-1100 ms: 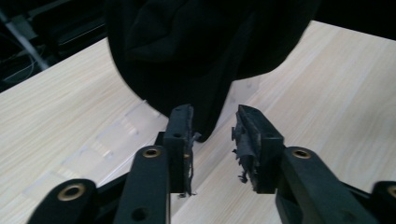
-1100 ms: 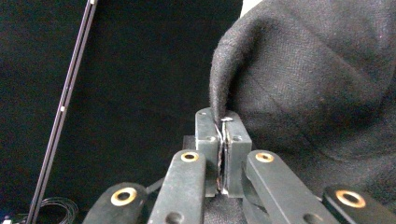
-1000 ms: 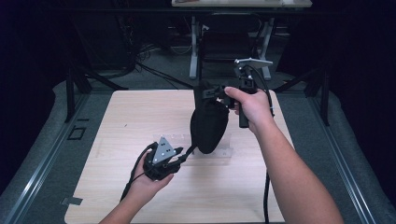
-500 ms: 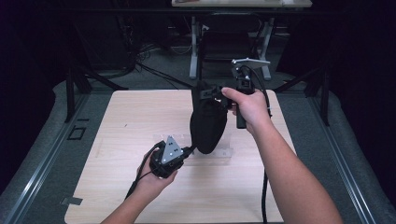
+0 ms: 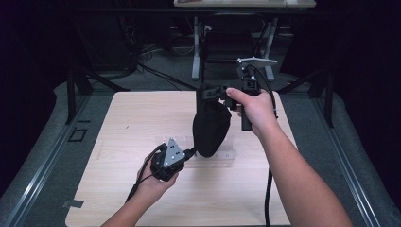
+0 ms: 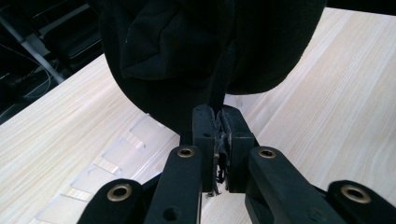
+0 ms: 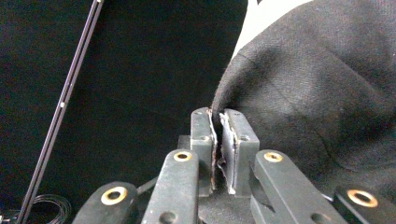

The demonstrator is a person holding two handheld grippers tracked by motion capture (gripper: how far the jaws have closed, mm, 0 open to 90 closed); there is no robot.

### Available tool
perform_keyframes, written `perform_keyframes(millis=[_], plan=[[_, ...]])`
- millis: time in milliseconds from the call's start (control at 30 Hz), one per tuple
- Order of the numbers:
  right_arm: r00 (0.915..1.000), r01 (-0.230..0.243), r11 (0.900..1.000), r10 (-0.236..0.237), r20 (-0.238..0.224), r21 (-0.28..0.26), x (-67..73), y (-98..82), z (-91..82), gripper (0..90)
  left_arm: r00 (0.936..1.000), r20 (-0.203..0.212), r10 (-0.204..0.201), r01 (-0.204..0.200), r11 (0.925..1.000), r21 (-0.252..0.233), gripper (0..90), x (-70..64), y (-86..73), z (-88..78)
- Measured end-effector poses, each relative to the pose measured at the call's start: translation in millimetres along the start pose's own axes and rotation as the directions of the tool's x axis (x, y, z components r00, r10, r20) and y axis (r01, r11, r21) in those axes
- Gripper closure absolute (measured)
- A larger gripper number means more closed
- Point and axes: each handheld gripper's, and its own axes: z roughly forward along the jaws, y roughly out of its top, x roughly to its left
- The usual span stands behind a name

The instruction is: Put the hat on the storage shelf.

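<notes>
Black cloth hangs between two tongs above the surface (image 5: 118,132).

Left tongs (image 5: 190,153) pinch the black cloth's (image 5: 210,127) lower edge tight; right tongs (image 5: 210,93), raised, have just been easing apart, fabric between them.

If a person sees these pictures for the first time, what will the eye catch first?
First, the black cloth hanging in the air above the middle of the pale table. The right tool pinches its top edge, its jaws just starting to open, while the left tool has just closed on its bottom edge.
</notes>
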Motion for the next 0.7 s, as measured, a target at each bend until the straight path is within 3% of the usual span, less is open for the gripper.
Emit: perform_keyframes(millis=[200, 467, 667, 700], plan=[[1.0, 0.003, 0.999, -0.003, -0.005, -0.037, -0.5, -1.2, -17.6, 84.1, 0.9994, -0.026, -0.021, 0.021, 0.9998, 0.004, 86.7, 7.6, -5.8, -4.5], [1.0, -0.007, 0.999, 0.007, 0.002, -0.053, -8.8, -2.6, -32.2, 84.0, 0.9984, -0.055, -0.016, 0.017, 0.9997, 0.018, 86.6, 11.0, -18.7, -6.3], [0.9995, -0.019, 0.998, 0.021, 0.022, -0.06, -17.2, -5.9, -41.3, 83.8, 0.9958, -0.061, -0.068, 0.073, 0.9944, 0.077, 85.8, 16.5, -44.4, 1.6], [0.9996, -0.019, 0.998, 0.02, 0.021, -0.058, -18.4, -6.1, -42.7, 83.7, 0.9932, -0.057, -0.101, 0.105, 0.992, 0.069, 85.7, 20.5, -53.5, 1.1]])
